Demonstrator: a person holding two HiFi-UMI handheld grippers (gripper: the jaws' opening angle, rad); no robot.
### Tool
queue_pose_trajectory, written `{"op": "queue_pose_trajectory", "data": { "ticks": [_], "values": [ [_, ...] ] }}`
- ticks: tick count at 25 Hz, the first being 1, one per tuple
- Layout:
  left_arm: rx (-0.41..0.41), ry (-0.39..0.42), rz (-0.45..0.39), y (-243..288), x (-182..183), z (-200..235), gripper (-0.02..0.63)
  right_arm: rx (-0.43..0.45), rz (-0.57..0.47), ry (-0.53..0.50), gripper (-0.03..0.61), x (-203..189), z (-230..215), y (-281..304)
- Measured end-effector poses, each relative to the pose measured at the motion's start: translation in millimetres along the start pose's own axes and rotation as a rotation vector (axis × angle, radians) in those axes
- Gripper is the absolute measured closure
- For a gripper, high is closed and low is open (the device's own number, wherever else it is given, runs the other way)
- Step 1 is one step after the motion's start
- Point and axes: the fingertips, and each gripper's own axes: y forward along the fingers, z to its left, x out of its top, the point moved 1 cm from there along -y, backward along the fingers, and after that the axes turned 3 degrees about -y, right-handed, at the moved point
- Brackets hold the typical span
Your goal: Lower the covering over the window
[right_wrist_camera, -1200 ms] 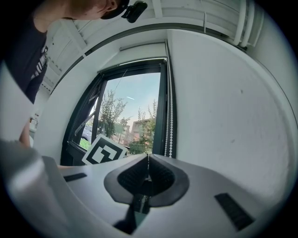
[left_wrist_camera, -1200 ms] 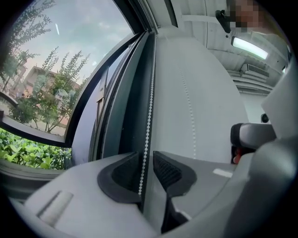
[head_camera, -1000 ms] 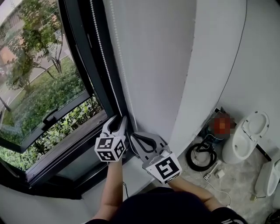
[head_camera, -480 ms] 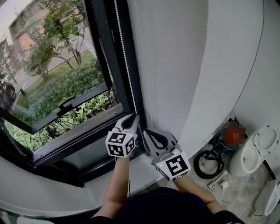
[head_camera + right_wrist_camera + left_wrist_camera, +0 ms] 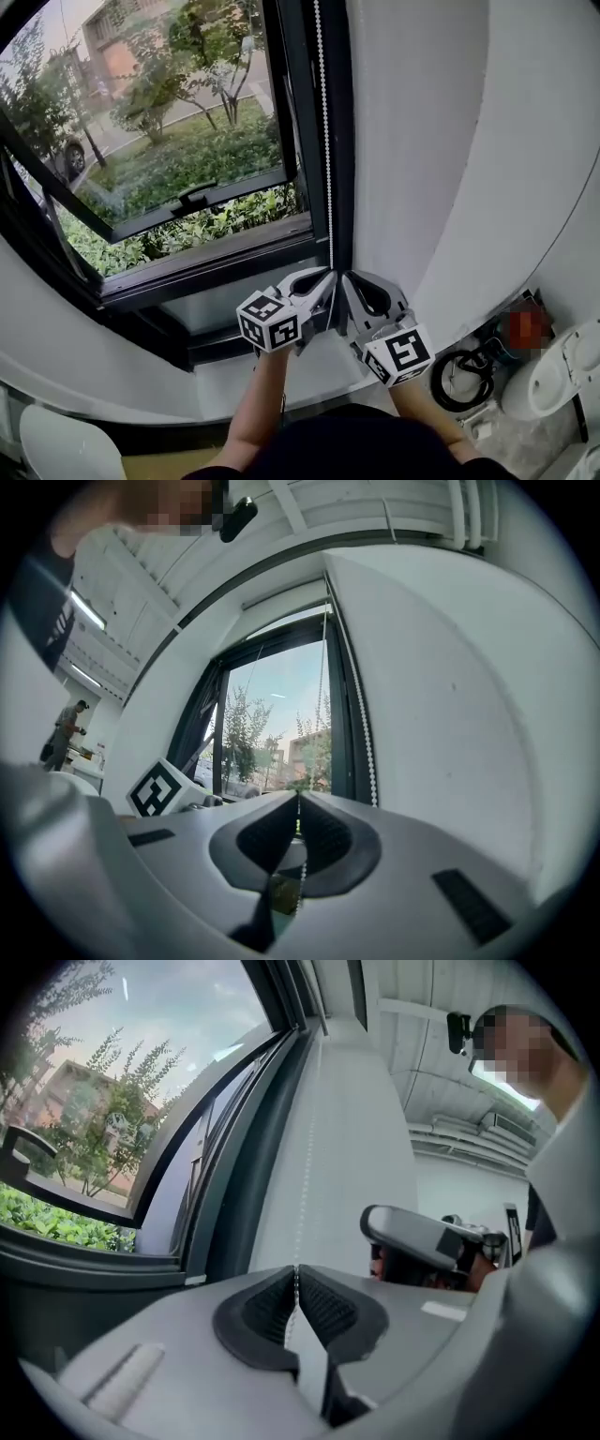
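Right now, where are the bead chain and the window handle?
bead chain [image 5: 324, 141], head view, partway down its hanging length.
window handle [image 5: 195, 196], head view, middle of the handle.

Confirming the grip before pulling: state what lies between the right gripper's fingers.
The bead chain runs between the fingers of the right gripper, closed on it; the right gripper view shows this.

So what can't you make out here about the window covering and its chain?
The covering: not seen; the head view's top edge cuts off the window, and its top is too small in the right gripper view.
Bead chain: lower loop hidden behind the left tongs, whose jaws have just been closing on it, and the right tongs, also shut on it.
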Motion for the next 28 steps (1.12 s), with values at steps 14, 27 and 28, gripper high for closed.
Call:
{"op": "queue_pose_trajectory", "data": {
  "ticks": [14,27,28],
  "values": [
    [-0.064,-0.041,-0.078,-34.0,-16.4,-66.5,0.592,0.159,-0.041,0.013,0.565,11.4,18.3,-33.4],
    [-0.123,-0.150,0.053,-55.0,-100.7,-112.7,0.592,0.418,-0.045,0.193,0.565,5.5,36.8,-75.9],
    [-0.125,-0.155,0.076,-57.7,-109.3,-116.7,0.592,0.451,-0.035,0.203,0.565,4.9,42.5,-78.7]
  ]
}}
